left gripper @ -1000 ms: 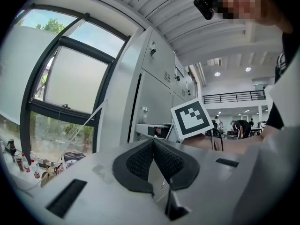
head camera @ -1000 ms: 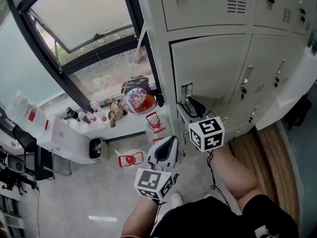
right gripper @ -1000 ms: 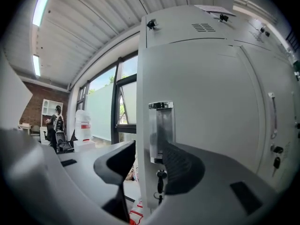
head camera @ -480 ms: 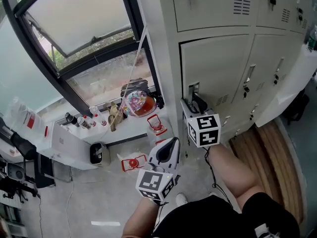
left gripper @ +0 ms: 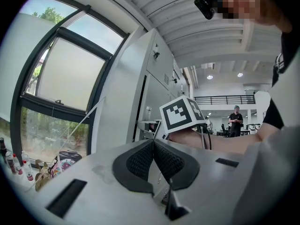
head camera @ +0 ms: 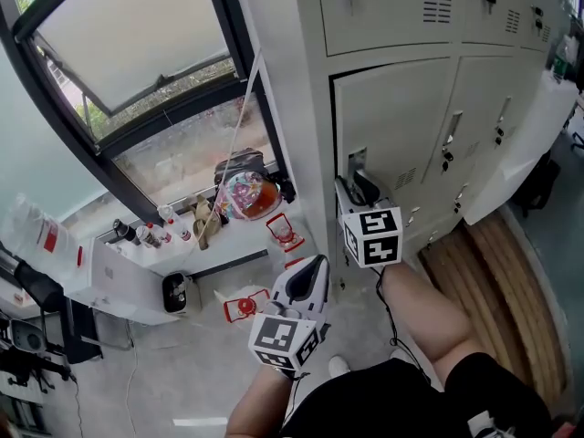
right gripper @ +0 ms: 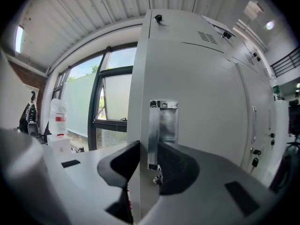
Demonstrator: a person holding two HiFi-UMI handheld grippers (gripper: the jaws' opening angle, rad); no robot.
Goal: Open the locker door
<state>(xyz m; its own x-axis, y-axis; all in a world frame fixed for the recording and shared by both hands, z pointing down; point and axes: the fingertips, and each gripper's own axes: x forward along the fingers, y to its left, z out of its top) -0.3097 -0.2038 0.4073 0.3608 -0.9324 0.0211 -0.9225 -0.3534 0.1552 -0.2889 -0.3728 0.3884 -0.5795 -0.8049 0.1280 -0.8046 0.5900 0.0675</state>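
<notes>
Fingers [right gripper: 174,167] of the right gripper [right gripper: 149,149] have just been closing and now pinch the handle [right gripper: 153,135]. This is a narrow upright metal strip at the left edge of the locker door [right gripper: 206,125]. One finger lies on the outer side of the door's edge and the other sits behind the strip, on the door face. The hold looks chosen so that a pull toward the person would swing the door on its far hinges. The gripper points roughly level at the strip, which keeps the pads square on it.

In the head view the door [head camera: 401,117] sits in the middle row of the lockers [head camera: 392,12], at the column nearest the window [head camera: 137,35]. It looks closed, or at most barely cracked. The dark line along its top and left side is too thin to tell which. The pull itself seems not yet made.

The left gripper [head camera: 306,286] hangs lower and nearer the body, well apart from the lockers. Its pads [left gripper: 140,161] are pressed together on nothing, probably to keep it out of the door's swing. Beyond it, a white ledge [head camera: 228,231] under the window carries small bottles [head camera: 151,235].
</notes>
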